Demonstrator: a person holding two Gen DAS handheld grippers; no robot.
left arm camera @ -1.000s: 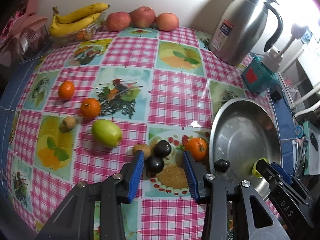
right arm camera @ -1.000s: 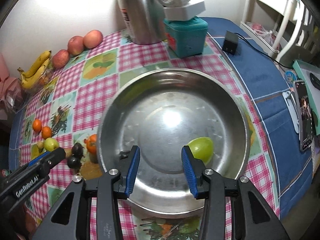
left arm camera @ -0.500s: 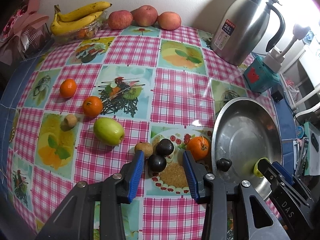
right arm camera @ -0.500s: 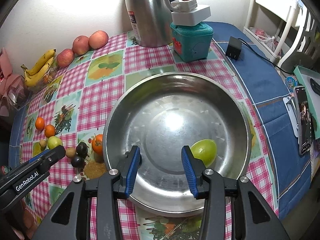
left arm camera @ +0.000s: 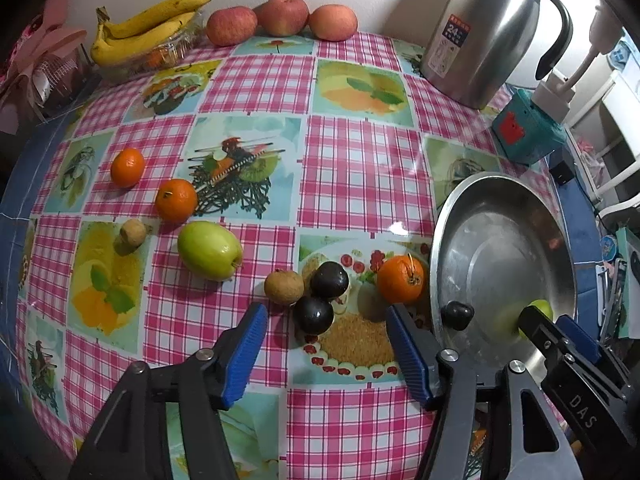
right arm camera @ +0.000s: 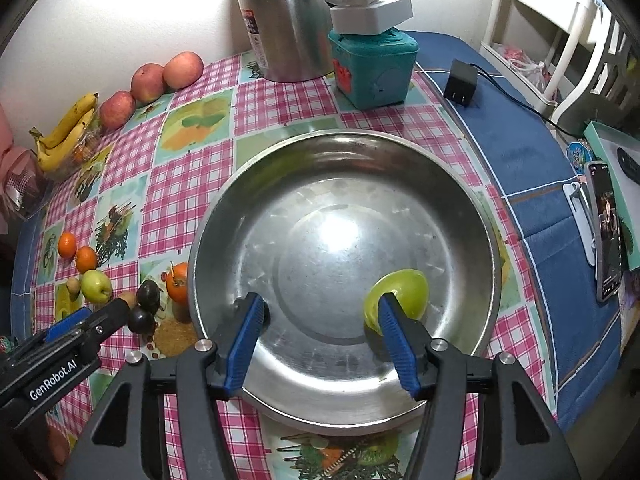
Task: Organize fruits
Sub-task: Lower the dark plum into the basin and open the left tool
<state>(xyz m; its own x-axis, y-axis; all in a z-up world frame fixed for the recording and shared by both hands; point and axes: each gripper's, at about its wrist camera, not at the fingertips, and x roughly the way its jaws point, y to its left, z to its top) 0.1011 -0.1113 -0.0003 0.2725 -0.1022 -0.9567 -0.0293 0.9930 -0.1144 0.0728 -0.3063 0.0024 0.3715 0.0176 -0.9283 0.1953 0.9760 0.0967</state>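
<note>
Two handheld grippers hover over a worktop (left arm camera: 360, 168) covered in pink checked cloth. The left gripper (left arm camera: 326, 344) points down at two dark plums (left arm camera: 314, 314) beside a small brown fruit (left arm camera: 283, 287) and an orange (left arm camera: 400, 279); its blue fingers (left arm camera: 244, 350) are spreading, with nothing pinched between them. The right gripper (right arm camera: 320, 334) hangs over a steel bowl (right arm camera: 280, 168) (holding one green fruit (right arm camera: 404, 286)), fingers also spreading and empty. A green apple (left arm camera: 209, 250) and two more oranges (left arm camera: 176, 200) lie farther left.

The steel kettle (left arm camera: 484, 36) label reads "24". The left gripper (right arm camera: 86, 322) reads "GenRobot.AI". The right gripper (left arm camera: 538, 322) reads "DAS".
</note>
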